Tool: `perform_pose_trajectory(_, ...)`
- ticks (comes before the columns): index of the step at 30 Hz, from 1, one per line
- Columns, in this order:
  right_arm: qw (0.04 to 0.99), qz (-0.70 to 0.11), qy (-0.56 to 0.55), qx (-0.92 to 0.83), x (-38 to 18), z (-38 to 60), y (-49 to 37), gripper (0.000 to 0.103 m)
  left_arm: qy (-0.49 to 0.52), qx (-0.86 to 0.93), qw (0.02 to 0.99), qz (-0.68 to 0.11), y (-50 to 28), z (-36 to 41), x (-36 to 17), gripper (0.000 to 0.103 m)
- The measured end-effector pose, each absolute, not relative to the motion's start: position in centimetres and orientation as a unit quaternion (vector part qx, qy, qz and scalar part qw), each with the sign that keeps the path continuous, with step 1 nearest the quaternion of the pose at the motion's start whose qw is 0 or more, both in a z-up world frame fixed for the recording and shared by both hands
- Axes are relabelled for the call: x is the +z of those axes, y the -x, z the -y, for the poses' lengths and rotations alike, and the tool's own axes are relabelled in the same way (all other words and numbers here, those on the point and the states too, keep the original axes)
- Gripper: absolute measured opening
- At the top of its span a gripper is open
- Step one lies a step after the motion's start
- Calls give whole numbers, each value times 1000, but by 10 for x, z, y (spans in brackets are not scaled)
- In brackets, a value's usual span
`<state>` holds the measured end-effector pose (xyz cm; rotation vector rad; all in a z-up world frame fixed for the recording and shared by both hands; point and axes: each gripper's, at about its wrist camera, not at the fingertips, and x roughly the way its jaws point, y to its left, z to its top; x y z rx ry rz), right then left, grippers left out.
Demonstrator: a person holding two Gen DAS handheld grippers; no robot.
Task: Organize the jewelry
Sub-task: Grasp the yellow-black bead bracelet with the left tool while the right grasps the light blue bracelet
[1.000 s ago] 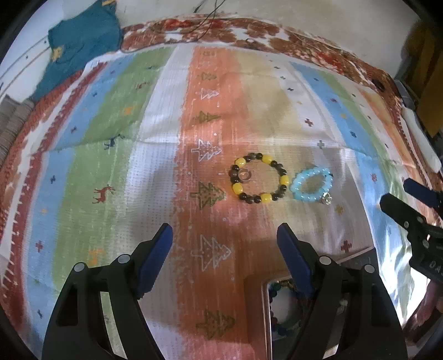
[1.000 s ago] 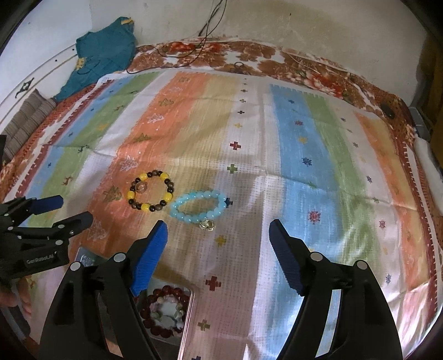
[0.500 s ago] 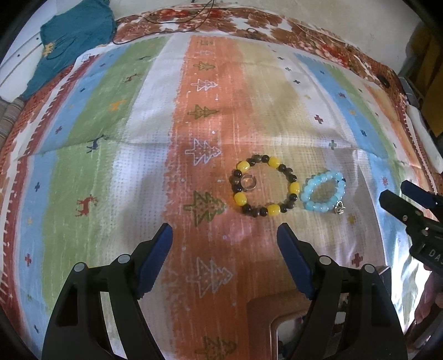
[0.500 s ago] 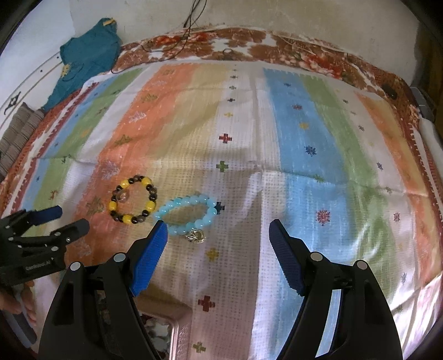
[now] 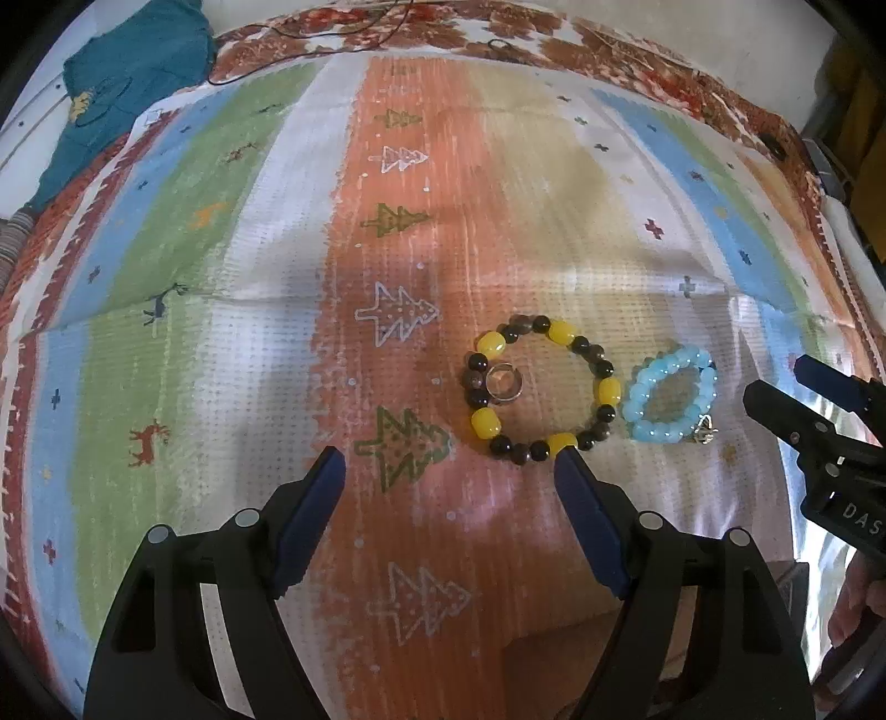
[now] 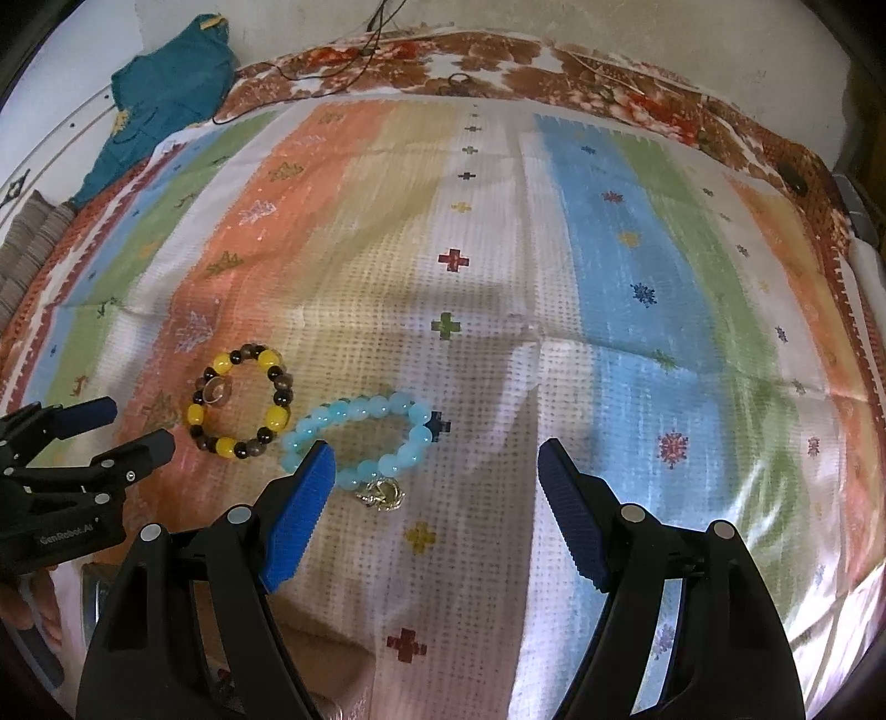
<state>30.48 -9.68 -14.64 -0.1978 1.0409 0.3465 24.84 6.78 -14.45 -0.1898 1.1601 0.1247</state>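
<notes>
Bracelets (image 5: 542,394) (image 6: 357,440) w/ ring (image 5: 503,383) on cloth (image 5: 232,343), both tongs (image 5: 449,476) (image 6: 434,471) agape.

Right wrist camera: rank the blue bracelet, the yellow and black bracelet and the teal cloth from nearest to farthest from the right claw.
1. Blue bracelet, just ahead of the right claw, by its left finger.
2. Yellow and black bracelet, farther left.
3. Teal cloth, far back left corner.

Striped patterned blanket (image 6: 554,343) over a bed, teal garment (image 6: 160,99) by pale wall (image 6: 609,27)
</notes>
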Motion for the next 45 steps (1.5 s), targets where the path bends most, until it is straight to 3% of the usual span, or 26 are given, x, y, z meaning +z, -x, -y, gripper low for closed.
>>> perform_pose_trajectory(19, 836, -516, 110, 151, -178, 87, -332, 76, 82, 65, 828, -552, -270, -74, -165, 77)
perform_pose_trajectory(28, 831, -517, 134, 154, -187, 81, -336, 74, 54, 70, 829, -553, -273, -69, -173, 70)
perform_pose_trajectory(32, 832, -514, 138, 157, -186, 81, -334, 57, 40, 59, 829, -555, -272, -67, -172, 52)
perform_pose_trajectory(37, 829, -514, 138, 172, -185, 79, -332, 18, 38, 54, 828, -557, -267, -70, -172, 28)
perform_pose_trajectory(39, 828, -510, 151, 176, -184, 76, -330, 15, 41, 66, 827, -557, -266, -74, -172, 11)
perform_pose_trajectory(45, 833, -499, 157, 182, -178, 75, -326, 12, 53, 70, 825, -558, -264, -79, -168, 11)
